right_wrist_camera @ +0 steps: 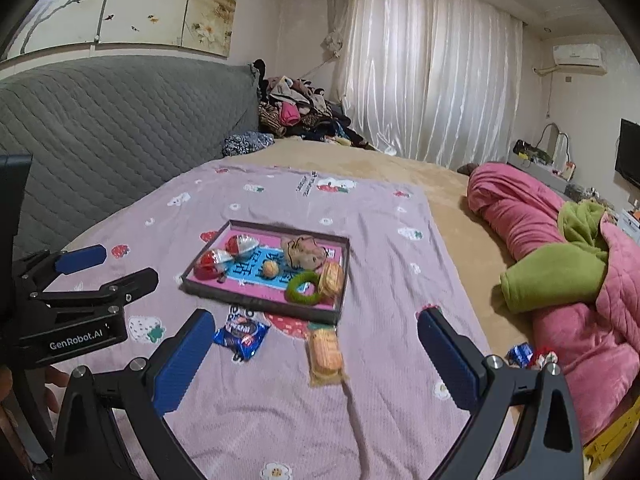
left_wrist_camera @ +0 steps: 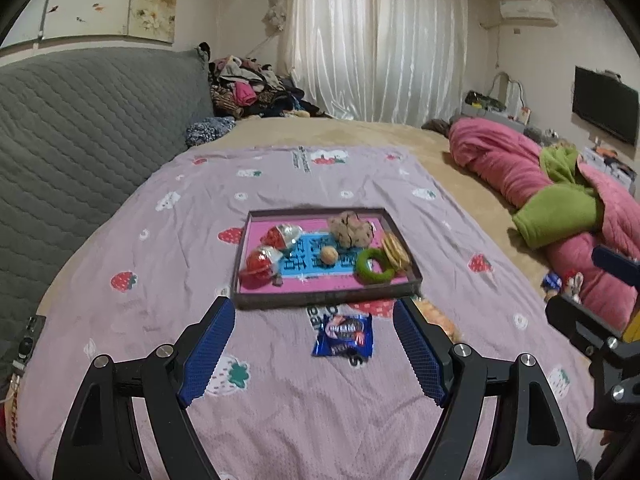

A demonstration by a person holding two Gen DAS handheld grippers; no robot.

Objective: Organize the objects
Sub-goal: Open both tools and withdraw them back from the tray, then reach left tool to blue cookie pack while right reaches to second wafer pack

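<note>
A dark-rimmed tray with a pink and blue floor lies on the lilac strawberry sheet. In it are two red-and-silver wrapped sweets, a small tan ball, a green ring, a brown lumpy item and a cracker pack. In front of the tray lies a blue snack packet, between the open fingers of my left gripper and just beyond its tips. An orange cracker packet lies under my open right gripper. Neither holds anything.
A rolled pink and green quilt lies along the right of the bed, with a small blue packet and a toy beside it. The grey quilted headboard bounds the left. A clothes pile sits far back.
</note>
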